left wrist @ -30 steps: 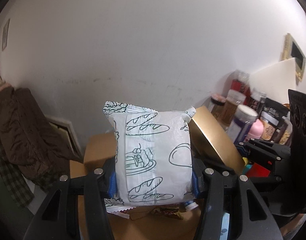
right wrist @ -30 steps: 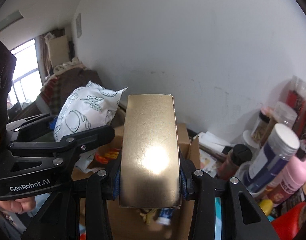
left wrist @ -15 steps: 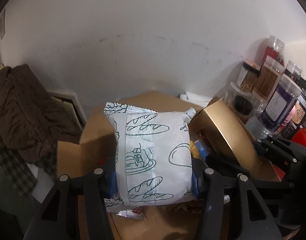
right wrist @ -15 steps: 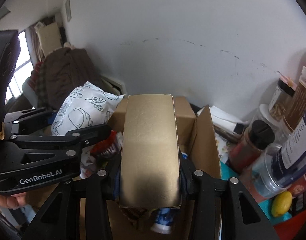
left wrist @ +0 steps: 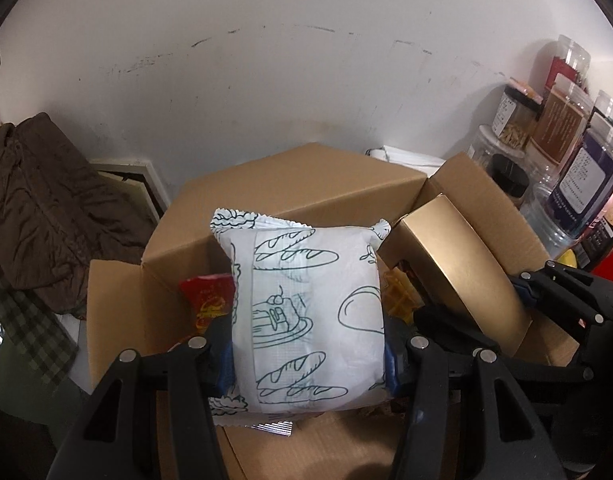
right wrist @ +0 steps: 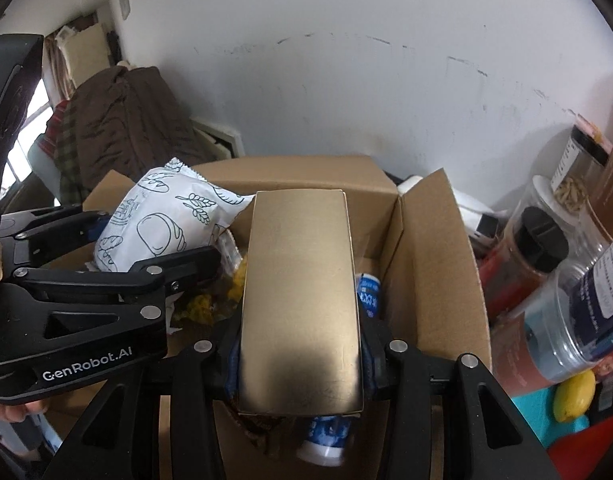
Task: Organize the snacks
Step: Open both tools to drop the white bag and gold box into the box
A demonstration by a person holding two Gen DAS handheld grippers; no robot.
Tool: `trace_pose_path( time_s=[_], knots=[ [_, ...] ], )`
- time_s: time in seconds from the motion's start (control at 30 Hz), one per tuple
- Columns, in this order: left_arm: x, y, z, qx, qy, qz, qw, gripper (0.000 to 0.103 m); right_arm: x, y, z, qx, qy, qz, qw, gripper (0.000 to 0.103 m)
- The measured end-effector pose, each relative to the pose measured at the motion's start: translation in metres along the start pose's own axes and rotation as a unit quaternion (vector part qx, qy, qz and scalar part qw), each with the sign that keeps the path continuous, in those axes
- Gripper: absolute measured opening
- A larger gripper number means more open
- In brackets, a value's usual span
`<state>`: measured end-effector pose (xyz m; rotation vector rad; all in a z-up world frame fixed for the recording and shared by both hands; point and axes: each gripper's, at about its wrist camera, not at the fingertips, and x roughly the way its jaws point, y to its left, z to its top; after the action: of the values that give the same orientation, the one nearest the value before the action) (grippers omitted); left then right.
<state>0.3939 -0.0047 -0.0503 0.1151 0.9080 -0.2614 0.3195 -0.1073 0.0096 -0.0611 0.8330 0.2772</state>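
My left gripper (left wrist: 308, 364) is shut on a white bread packet (left wrist: 306, 320) printed with loaf drawings, held over an open cardboard box (left wrist: 290, 184). My right gripper (right wrist: 300, 360) is shut on a flat gold box (right wrist: 300, 292), held over the same cardboard box (right wrist: 430, 264). The gold box (left wrist: 458, 268) shows right of the packet in the left wrist view; the packet (right wrist: 162, 220) and left gripper (right wrist: 154, 256) show at left in the right wrist view. Inside the box lie a red snack bag (left wrist: 208, 300), yellow snacks (right wrist: 198, 304) and a blue-white packet (right wrist: 368, 292).
Jars and bottles (right wrist: 546, 264) stand right of the box against the white wall. A yellow lemon-like item (right wrist: 572, 396) lies on a teal surface. Brown clothing (left wrist: 34, 208) is piled at left. White paper (left wrist: 410, 156) lies behind the box.
Both grippers have tilted and moved down toward the open box with their loads; the box interior and its snacks now show more fully. Grips unchanged.
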Motion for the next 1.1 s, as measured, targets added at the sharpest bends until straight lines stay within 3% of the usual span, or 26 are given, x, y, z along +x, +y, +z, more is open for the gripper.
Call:
trace_pose_path(
  time_s=[0.1, 0.53, 0.67, 0.8, 1.1],
  knots=[
    [0.003, -0.004, -0.001, 0.011, 0.003, 0.015, 0.9998, 0.054, 0.004, 0.002, -0.003, -0.012, 0.004, -0.017, 1.0, 0.043],
    [0.003, -0.006, 0.002, 0.001, 0.016, 0.022, 0.9996, 0.059, -0.001, 0.003, -0.005, -0.017, 0.002, -0.021, 1.0, 0.05],
    [-0.004, -0.008, 0.003, 0.002, 0.006, 0.027, 0.9996, 0.062, -0.007, 0.002, -0.005, -0.016, -0.004, -0.022, 1.0, 0.051],
    [-0.014, -0.01, 0.003, 0.001, -0.004, 0.025, 0.9997, 0.063, -0.017, -0.003, -0.007, -0.012, -0.015, -0.031, 0.999, 0.059],
    [-0.049, -0.005, 0.0, -0.009, -0.037, 0.026, 0.999, 0.063, -0.037, -0.003, -0.005, -0.006, -0.031, -0.026, 0.999, 0.059]
  ],
)
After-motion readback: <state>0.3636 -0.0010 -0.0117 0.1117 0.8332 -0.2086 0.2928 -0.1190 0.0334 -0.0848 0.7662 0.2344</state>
